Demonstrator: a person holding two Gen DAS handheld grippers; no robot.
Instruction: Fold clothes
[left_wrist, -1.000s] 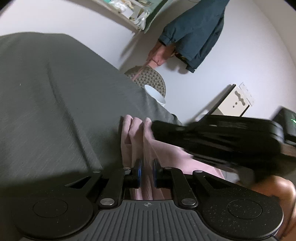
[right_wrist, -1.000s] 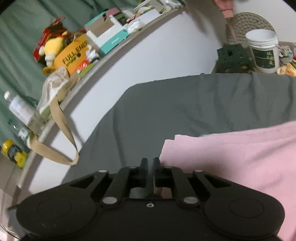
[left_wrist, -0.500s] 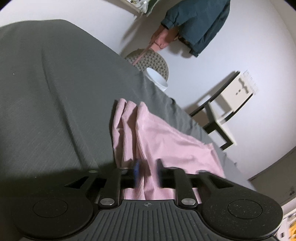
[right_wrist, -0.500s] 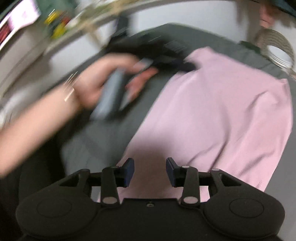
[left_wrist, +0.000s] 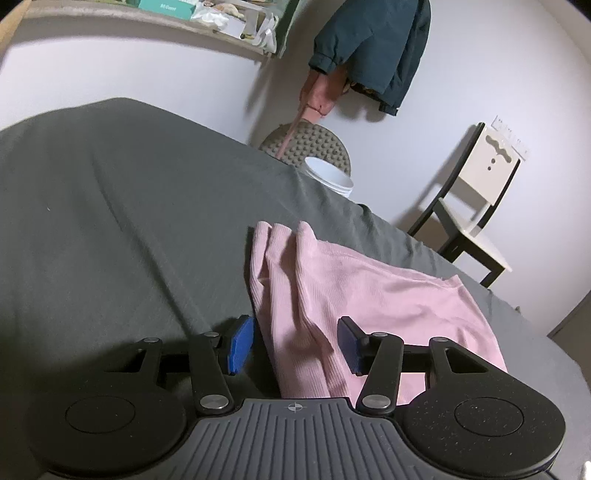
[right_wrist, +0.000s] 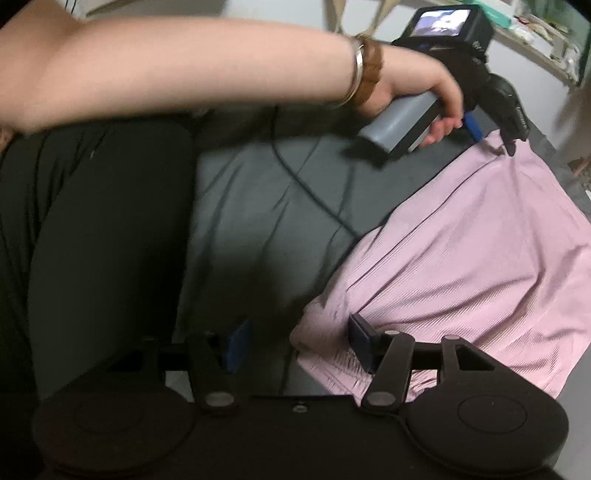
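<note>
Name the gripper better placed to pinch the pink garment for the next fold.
Probably left: the open left gripper straddles the bunched edge of the pink garment. The open right gripper has only a corner by one pad.

My left gripper (left_wrist: 295, 345) straddles one corner of the pink ribbed garment (left_wrist: 354, 295) lying on the grey bedsheet (left_wrist: 129, 206); my right gripper (right_wrist: 297, 345) straddles another corner. Behind the bed stand a white bucket (left_wrist: 330, 179) and, further right, a cream wooden chair (left_wrist: 476, 210).
</note>
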